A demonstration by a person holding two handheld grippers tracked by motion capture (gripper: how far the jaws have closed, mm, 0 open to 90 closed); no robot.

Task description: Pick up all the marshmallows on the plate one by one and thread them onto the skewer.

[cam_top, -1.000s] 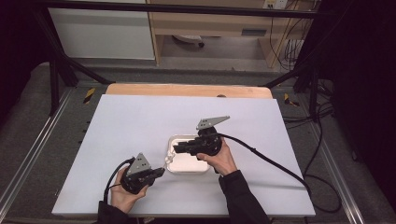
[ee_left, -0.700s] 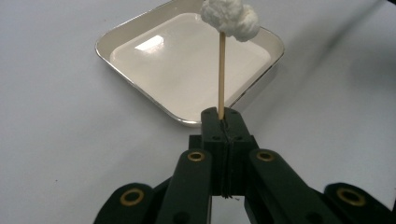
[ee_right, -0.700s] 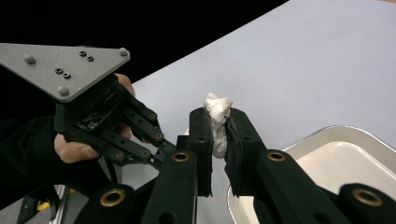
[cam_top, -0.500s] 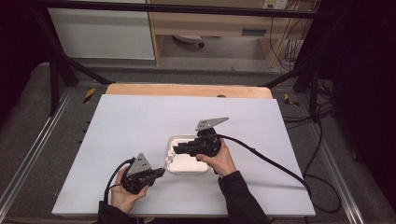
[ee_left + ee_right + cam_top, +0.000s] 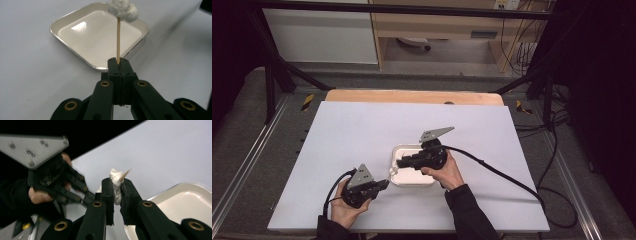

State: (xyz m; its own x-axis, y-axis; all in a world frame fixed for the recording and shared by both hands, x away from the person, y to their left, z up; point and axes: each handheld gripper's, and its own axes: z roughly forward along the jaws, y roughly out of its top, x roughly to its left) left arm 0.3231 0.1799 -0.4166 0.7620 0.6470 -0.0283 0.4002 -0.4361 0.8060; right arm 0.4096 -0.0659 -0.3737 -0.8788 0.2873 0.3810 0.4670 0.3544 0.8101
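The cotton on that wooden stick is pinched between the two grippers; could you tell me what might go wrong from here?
1. The wooden stick is thin and the left gripper clamps only its base, so a sideways pull could snap it.
2. The right gripper squeezes the cotton; pulling may tear it unevenly.
3. Freed cotton could miss the white tray and land on the table.

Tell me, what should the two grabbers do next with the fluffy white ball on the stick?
Probably the right gripper should pull the cotton wad off the skewer's tip. Its jaws already pinch the cotton, the left gripper clamps the wooden skewer firmly, and the white tray sits just below to catch it.
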